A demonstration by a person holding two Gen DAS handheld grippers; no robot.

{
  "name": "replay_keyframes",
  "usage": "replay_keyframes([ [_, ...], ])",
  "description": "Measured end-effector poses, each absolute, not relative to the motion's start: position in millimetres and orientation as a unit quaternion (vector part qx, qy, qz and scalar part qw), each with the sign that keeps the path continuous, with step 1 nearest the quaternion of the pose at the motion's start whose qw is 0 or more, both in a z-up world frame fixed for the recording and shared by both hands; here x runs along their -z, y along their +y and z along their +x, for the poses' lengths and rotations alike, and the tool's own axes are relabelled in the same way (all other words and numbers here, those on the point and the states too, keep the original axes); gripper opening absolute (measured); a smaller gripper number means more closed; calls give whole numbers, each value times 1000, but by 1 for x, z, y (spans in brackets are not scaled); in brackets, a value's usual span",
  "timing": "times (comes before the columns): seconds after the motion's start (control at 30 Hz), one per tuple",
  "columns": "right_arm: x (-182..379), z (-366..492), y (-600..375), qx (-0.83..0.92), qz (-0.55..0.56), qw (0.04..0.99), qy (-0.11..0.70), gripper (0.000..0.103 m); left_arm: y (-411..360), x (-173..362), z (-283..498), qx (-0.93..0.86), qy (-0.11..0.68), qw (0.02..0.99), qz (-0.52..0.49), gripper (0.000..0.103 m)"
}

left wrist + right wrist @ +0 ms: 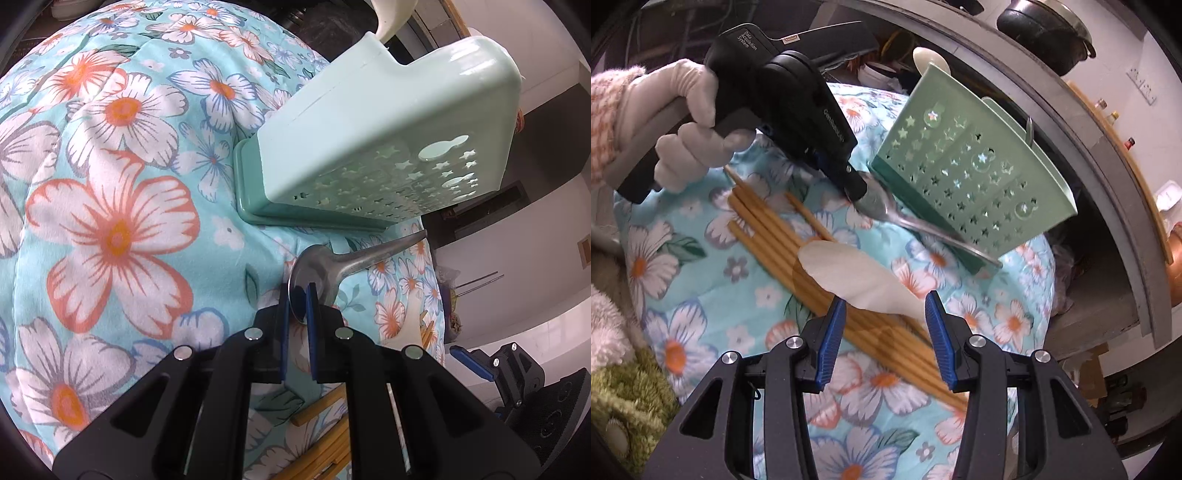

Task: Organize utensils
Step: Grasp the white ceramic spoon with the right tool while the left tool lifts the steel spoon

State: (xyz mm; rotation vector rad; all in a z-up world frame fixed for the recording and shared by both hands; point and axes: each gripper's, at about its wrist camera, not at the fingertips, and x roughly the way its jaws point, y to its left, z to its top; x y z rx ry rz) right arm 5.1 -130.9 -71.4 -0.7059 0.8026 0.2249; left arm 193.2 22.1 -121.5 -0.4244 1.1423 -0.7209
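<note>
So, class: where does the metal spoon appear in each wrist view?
Left wrist: metal spoon just below centre, bowl clamped in the left gripper, handle running right.
Right wrist: spoon at centre, handle toward lower right.
Shared landmark: green utensil holder beside it.

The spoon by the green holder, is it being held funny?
A bit. The left hand-held gripper pinches the metal spoon by its bowl, not its handle, so the handle sticks out beside the green holder.
</note>
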Motion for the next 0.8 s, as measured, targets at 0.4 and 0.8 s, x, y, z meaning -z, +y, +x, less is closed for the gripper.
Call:
replay_keyframes([
  [0.4, 84, 25, -103, -134, -394, 840, 349, 23, 20, 122, 192, 330, 525, 760, -196, 9],
  [0.8, 39, 46, -128, -64, -315, 897, 303, 5, 9, 117, 188, 310, 519, 777, -178, 9],
])
